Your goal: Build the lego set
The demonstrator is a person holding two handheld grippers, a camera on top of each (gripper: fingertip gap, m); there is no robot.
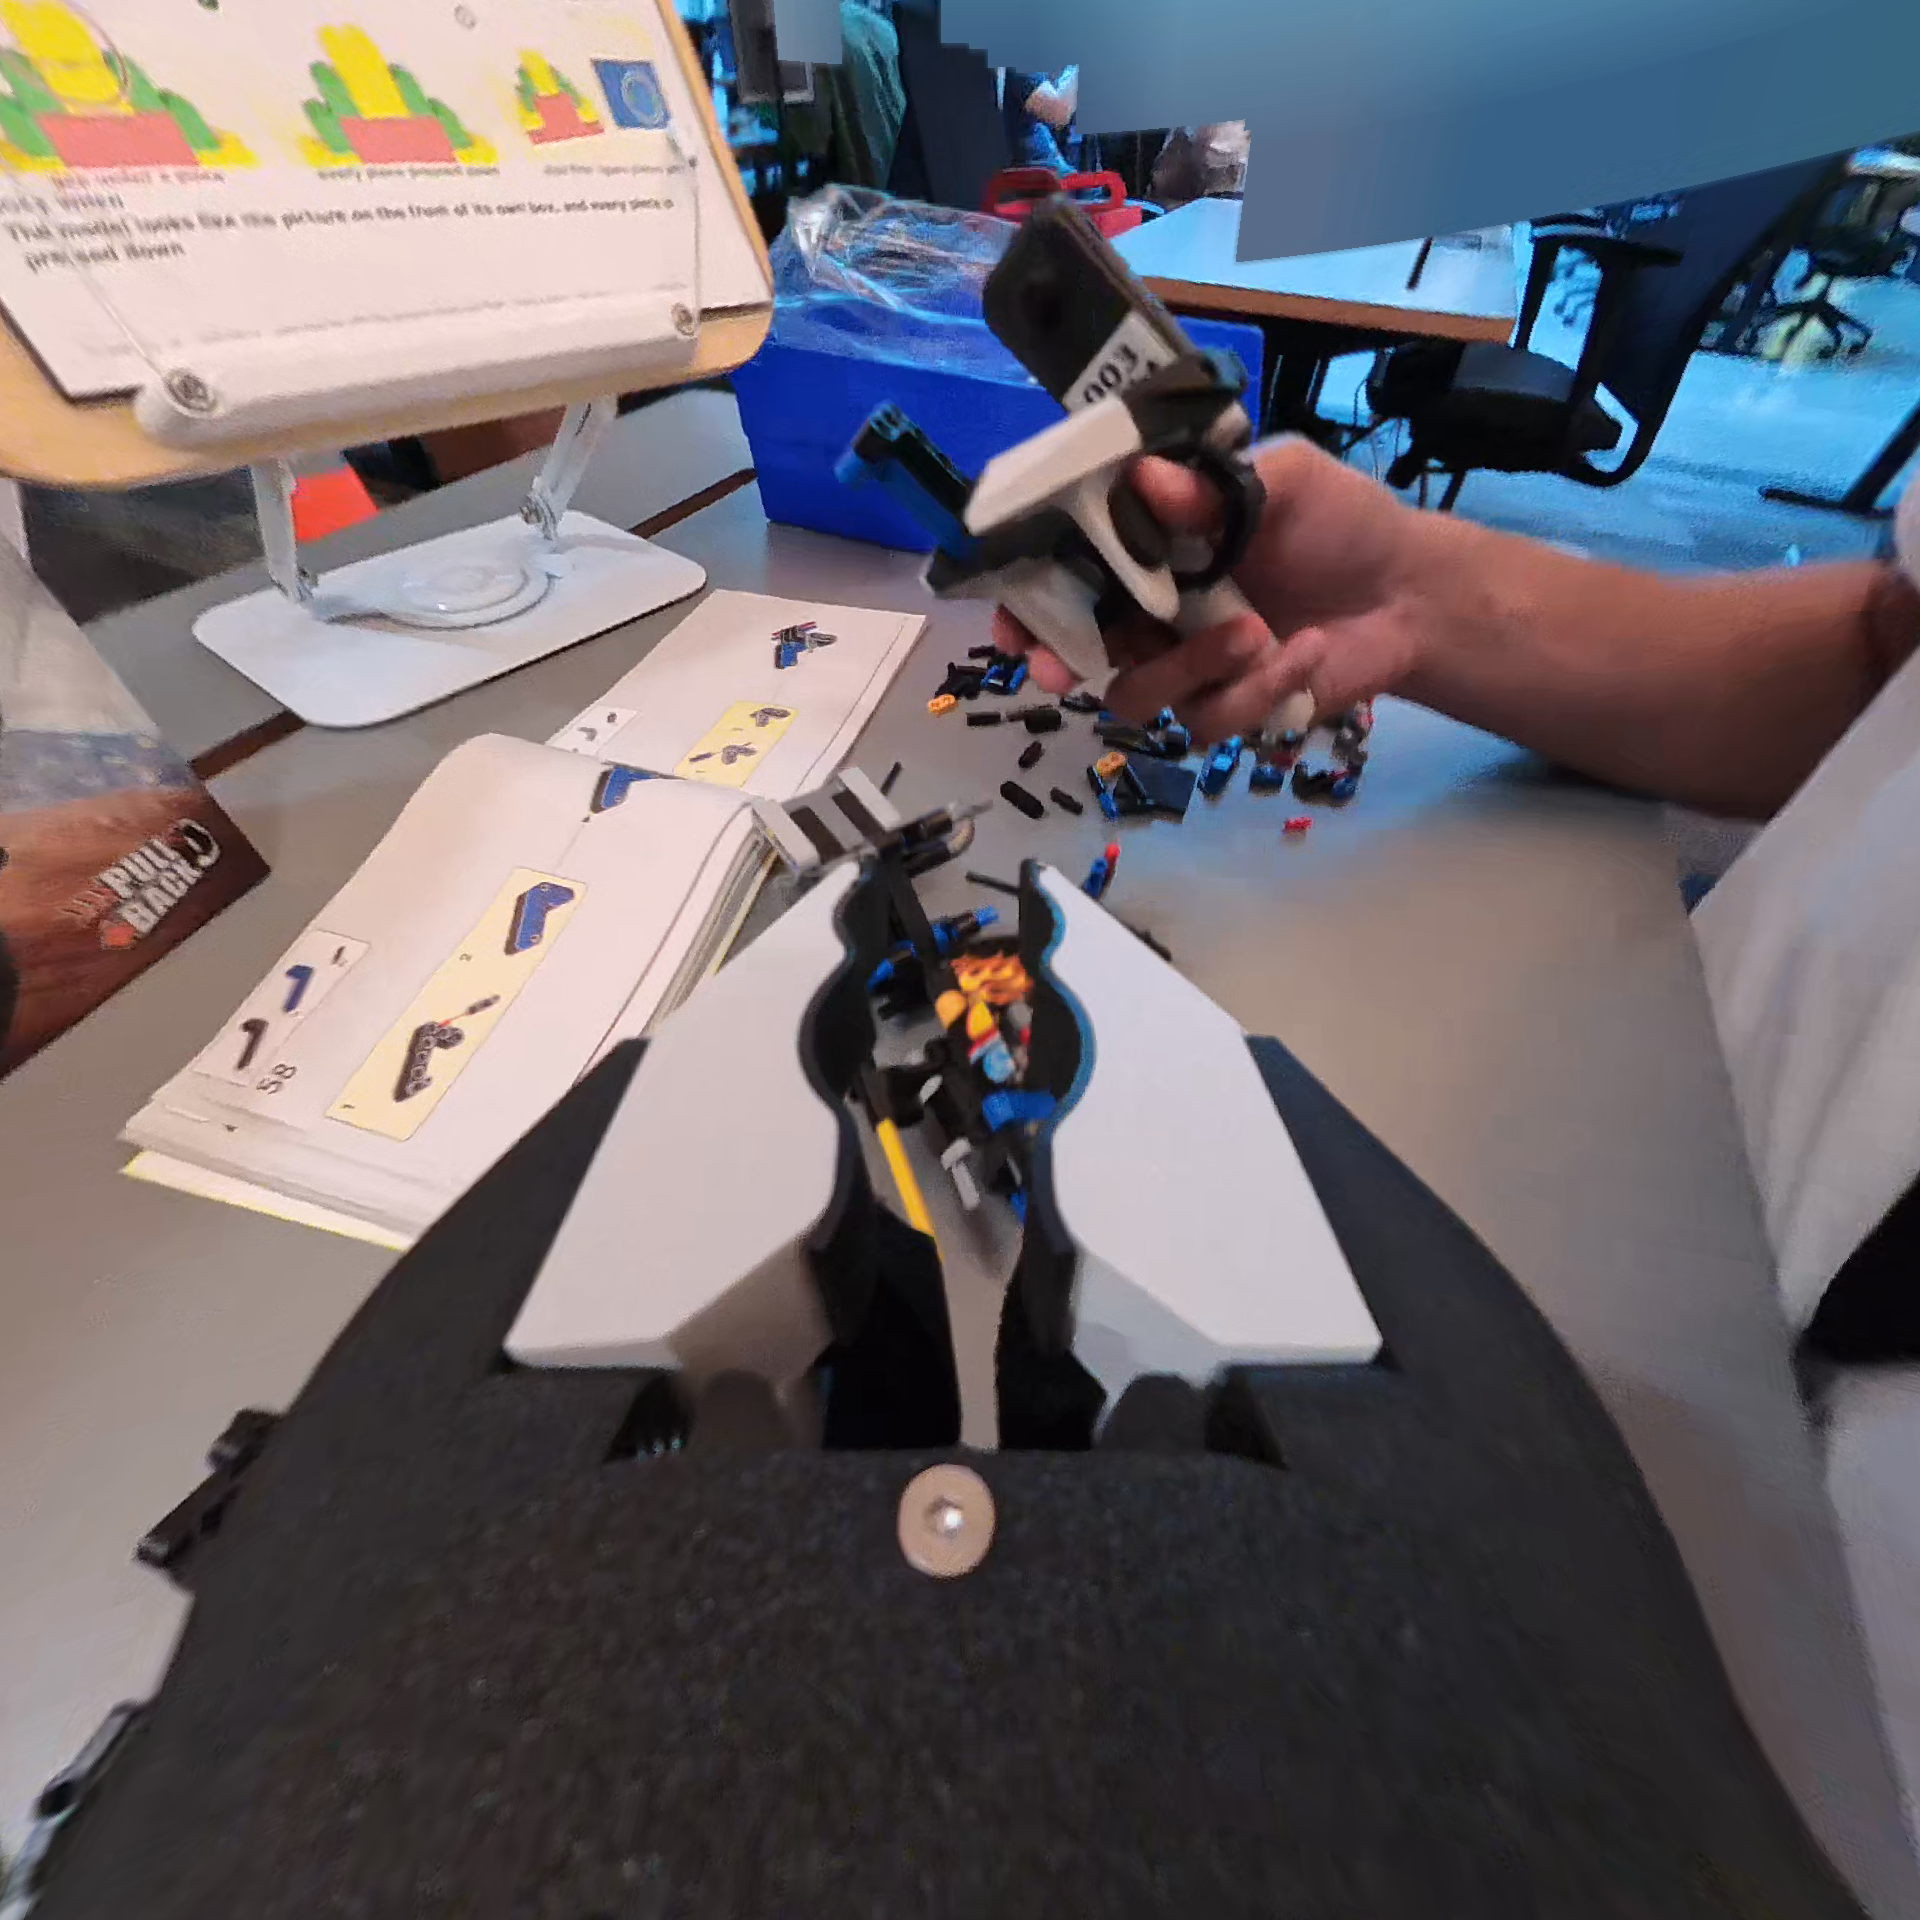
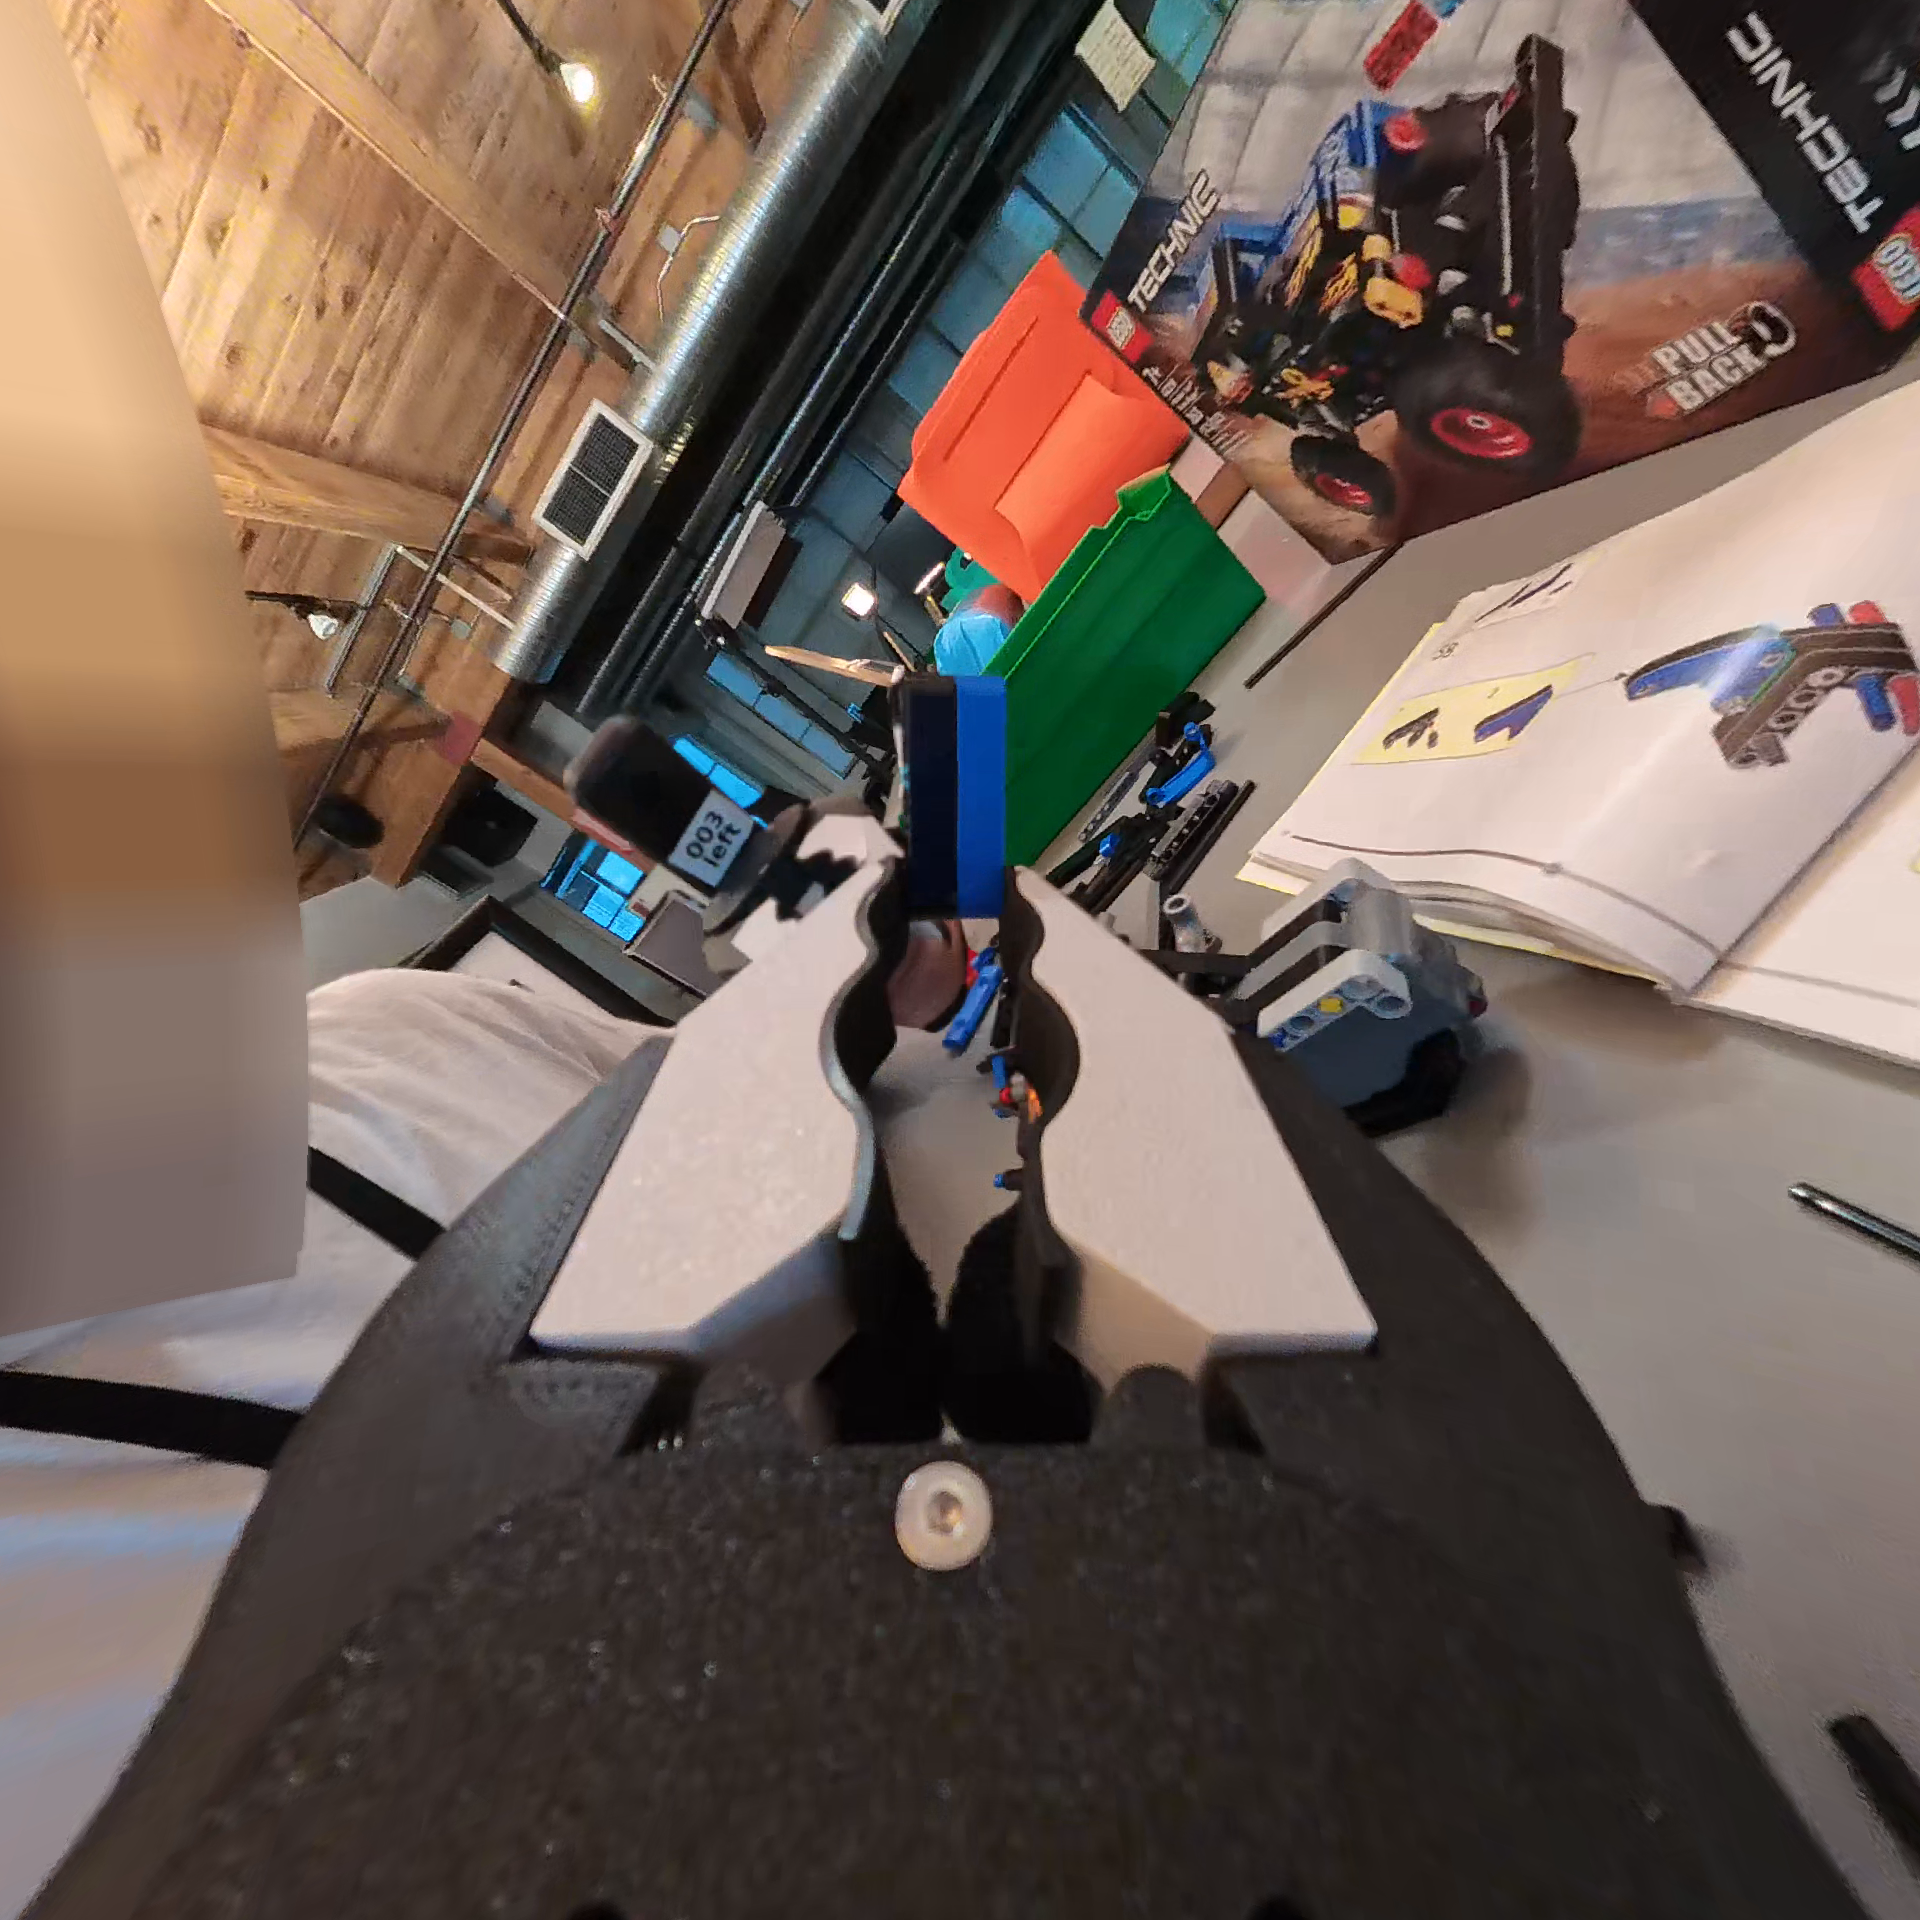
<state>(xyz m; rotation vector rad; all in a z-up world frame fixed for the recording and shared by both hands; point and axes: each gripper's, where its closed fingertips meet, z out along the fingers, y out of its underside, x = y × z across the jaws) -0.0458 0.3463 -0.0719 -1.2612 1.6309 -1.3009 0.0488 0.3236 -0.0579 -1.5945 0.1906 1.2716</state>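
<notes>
My left gripper (image 1: 945,878) is shut on the partly built lego model (image 1: 977,1023), a black and blue frame with a flame sticker and a yellow axle. Its grey motor block (image 1: 831,821) sticks out past the tips and rests on the table (image 2: 1351,997). My right gripper (image 2: 956,883) is shut on a small blue and black beam piece (image 2: 956,795) and holds it in the air. In the left wrist view a hand holds the right gripper (image 1: 940,540) above the table with that piece (image 1: 904,457) pointing up and left. The left gripper's body (image 2: 665,800) shows behind the right gripper's left finger.
An open instruction booklet (image 1: 499,935) lies left of the model, also (image 2: 1610,779). Several loose small parts (image 1: 1143,748) lie to the right. A sheet on a stand (image 1: 364,208), the set's box (image 2: 1455,260), and blue (image 1: 883,416), green (image 2: 1122,644) and orange (image 2: 1029,447) bins stand behind. Tip to tip, the grippers are about 11 cm apart.
</notes>
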